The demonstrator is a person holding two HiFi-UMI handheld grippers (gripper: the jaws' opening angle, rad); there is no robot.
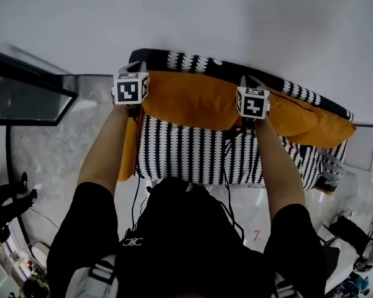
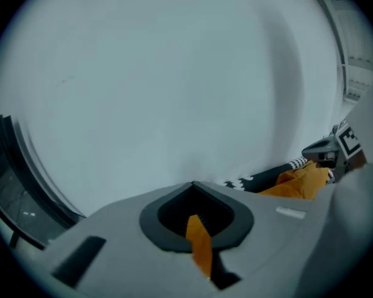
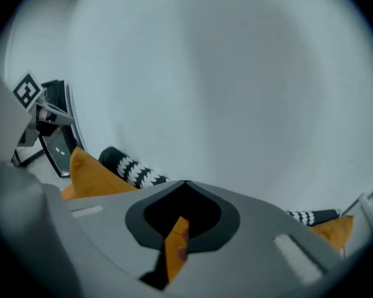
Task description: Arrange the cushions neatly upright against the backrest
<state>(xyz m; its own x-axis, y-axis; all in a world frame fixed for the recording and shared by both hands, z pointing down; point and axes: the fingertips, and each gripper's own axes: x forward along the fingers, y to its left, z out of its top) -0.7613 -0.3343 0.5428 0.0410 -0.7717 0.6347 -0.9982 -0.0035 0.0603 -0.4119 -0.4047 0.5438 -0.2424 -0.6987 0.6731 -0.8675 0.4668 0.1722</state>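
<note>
Two grippers and two orange cushions show plainly on one black-and-white patterned sofa (image 1: 193, 157). In the middle of the head view, the left gripper (image 1: 132, 79) and the right gripper (image 1: 252, 95) each clamp the top edge of the same orange cushion (image 1: 189, 101). It stands along the backrest (image 1: 193, 62). Each gripper view shows a sliver of orange fabric pinched between closed jaws. The second orange cushion (image 1: 314, 123) leans at centre right. A narrow orange strip (image 1: 128, 148) runs down the seat's left edge; I cannot tell whether it is a third cushion.
</note>
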